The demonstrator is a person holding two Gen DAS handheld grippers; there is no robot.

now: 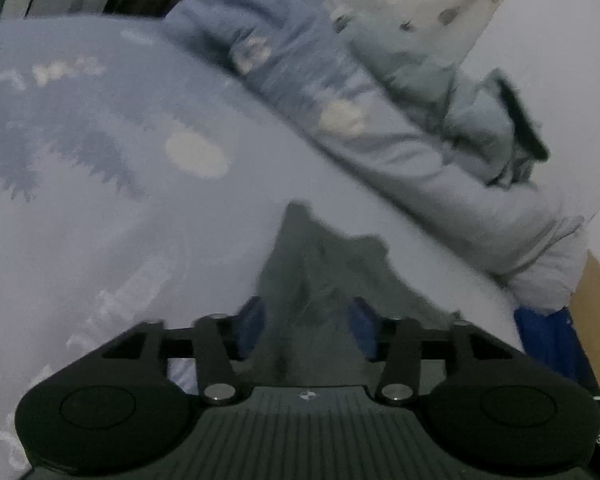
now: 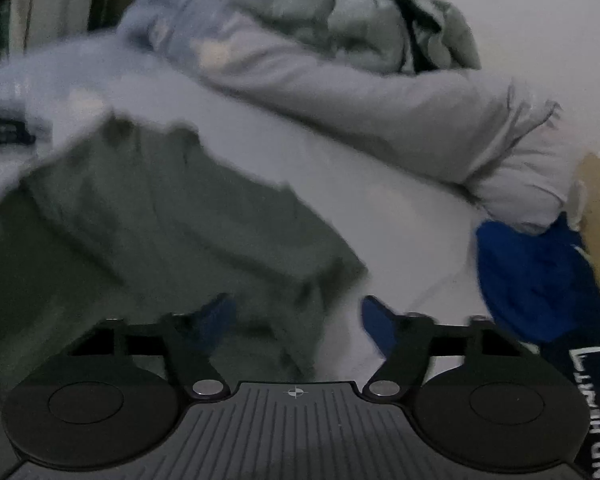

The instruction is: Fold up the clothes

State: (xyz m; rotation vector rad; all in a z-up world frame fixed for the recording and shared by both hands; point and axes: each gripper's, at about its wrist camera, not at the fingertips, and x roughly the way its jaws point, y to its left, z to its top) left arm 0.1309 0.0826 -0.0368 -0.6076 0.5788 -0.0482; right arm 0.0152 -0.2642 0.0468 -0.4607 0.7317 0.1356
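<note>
Left tool (image 1: 306, 326) astride dark garment (image 1: 320, 264)

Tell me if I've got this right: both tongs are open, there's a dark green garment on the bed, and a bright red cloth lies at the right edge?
Nearly. The cloth at the right edge is bright blue, not red; the right wrist view shows it plainly. The rest holds: the left tongs and right tongs are open, and the dark green garment lies on the bed.

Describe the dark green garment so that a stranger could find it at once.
Start at the pale bedsheet with the rumpled duvet behind it. The green garment lies flat on the sheet, in front of the duvet. It alone is dark olive; the cloth at the right edge is bright blue.
</note>
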